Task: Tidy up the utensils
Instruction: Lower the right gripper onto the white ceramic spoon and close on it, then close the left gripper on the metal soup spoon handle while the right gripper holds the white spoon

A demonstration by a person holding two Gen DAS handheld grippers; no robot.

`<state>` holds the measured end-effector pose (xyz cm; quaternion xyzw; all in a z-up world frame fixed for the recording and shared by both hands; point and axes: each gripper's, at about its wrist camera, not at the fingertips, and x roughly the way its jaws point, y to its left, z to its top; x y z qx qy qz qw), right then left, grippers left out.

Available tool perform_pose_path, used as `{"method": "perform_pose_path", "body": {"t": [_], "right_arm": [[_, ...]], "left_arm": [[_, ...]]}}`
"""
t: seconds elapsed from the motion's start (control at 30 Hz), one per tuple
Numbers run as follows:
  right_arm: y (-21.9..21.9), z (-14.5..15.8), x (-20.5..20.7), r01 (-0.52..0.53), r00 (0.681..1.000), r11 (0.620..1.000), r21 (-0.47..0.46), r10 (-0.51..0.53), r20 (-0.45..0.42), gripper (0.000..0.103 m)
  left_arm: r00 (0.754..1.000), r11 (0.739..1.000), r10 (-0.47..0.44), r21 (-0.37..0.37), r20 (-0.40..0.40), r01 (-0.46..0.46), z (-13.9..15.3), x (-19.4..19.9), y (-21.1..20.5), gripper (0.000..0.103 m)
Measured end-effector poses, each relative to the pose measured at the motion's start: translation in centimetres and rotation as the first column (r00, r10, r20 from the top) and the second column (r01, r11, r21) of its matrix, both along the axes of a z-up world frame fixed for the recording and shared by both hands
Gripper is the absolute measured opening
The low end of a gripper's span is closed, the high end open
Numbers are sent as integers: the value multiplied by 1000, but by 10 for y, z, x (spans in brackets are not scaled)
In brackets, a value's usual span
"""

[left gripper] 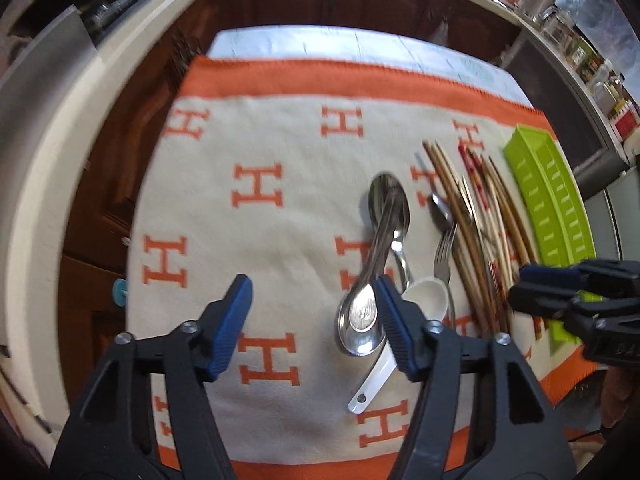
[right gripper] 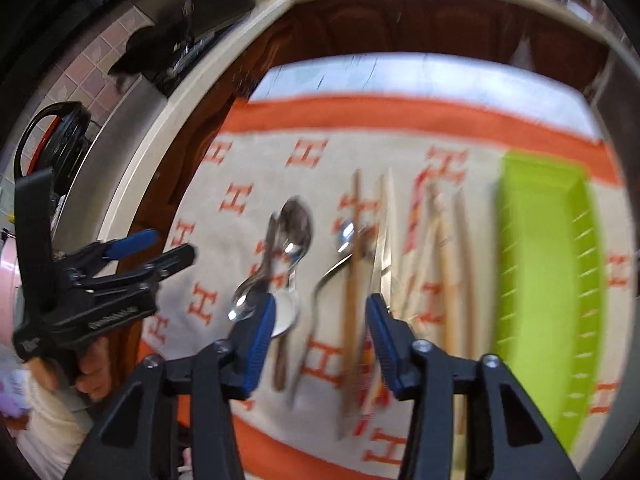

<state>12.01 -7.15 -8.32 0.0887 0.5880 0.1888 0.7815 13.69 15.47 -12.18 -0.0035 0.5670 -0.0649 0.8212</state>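
Steel spoons [left gripper: 362,320] lie crossed on a cream cloth with orange H marks [left gripper: 280,140], beside a white ceramic spoon [left gripper: 426,300], a fork [left gripper: 444,248] and several wooden chopsticks [left gripper: 472,232]. A lime-green tray [left gripper: 548,200] sits at the right. My left gripper [left gripper: 314,312] hovers open over bare cloth, its right finger just by the near spoon bowl. My right gripper [right gripper: 322,320] hangs open above a curved steel handle [right gripper: 316,300] and a chopstick [right gripper: 352,288], touching neither. Each gripper shows in the other's view: the right gripper [left gripper: 520,286] and the left gripper [right gripper: 174,245].
The green tray [right gripper: 548,280] lies right of the chopsticks [right gripper: 448,280]. The cloth's orange border [left gripper: 360,80] ends at a pale table top. Dark wood cabinets and a white counter curve behind, with jars at the far right [left gripper: 580,48]. A person's hand [right gripper: 92,368] holds the left gripper.
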Motion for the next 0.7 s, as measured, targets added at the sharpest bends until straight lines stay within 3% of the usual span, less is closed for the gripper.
{"method": "perform_pose_path", "body": {"t": [0.1, 0.27, 0.43, 0.6, 0.7], "right_arm": [[13, -30, -1, -8, 995, 998, 66, 14, -97, 33], [31, -64, -4, 14, 979, 988, 151, 17, -202, 27], [43, -82, 1, 55, 974, 987, 152, -20, -227, 27], [53, -97, 6, 66, 971, 989, 130, -34, -238, 11], [56, -98, 6, 72, 976, 989, 126, -45, -211, 9]], "left_arm": [[999, 999, -14, -30, -32, 14, -17, 1, 1, 48], [998, 998, -20, -63, -65, 16, -34, 1, 3, 48], [996, 995, -24, -95, -82, 17, -44, 6, 4, 48], [995, 993, -38, -111, -88, 28, -52, 17, 0, 48], [995, 992, -54, -119, -80, 44, -58, 25, -6, 48]]}}
